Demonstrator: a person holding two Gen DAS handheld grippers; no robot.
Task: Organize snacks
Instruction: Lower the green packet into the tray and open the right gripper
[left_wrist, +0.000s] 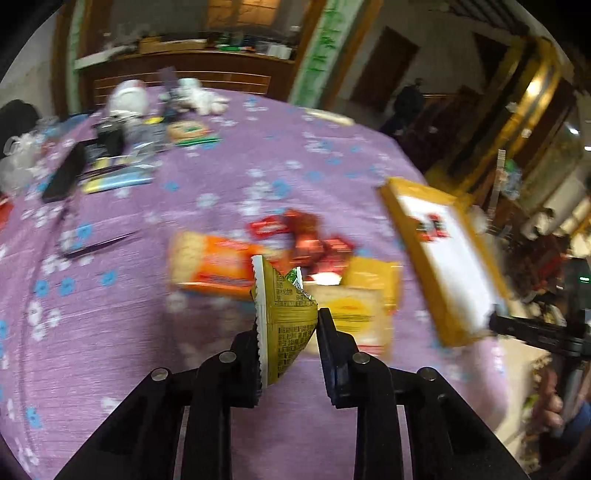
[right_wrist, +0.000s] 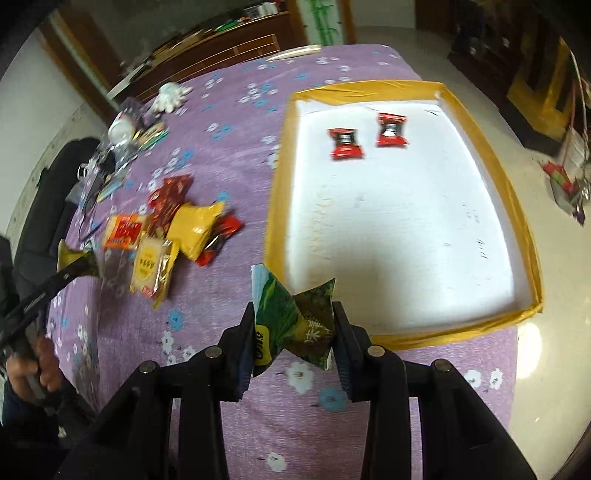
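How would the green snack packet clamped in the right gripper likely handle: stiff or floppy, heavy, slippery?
The green snack packet is pinched at its waist by the right gripper, its ends flaring, so it probably crumples easily. It sits up without sagging, so it seems light. Its glossy film may slip if the grip loosens.

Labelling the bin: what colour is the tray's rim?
Golden yellow around a white floor, clearest in the right wrist view.

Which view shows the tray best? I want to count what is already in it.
The right wrist view: the whole yellow-rimmed tray is seen from above, with two red packets inside. The left wrist view shows it blurred and foreshortened, its contents unclear.
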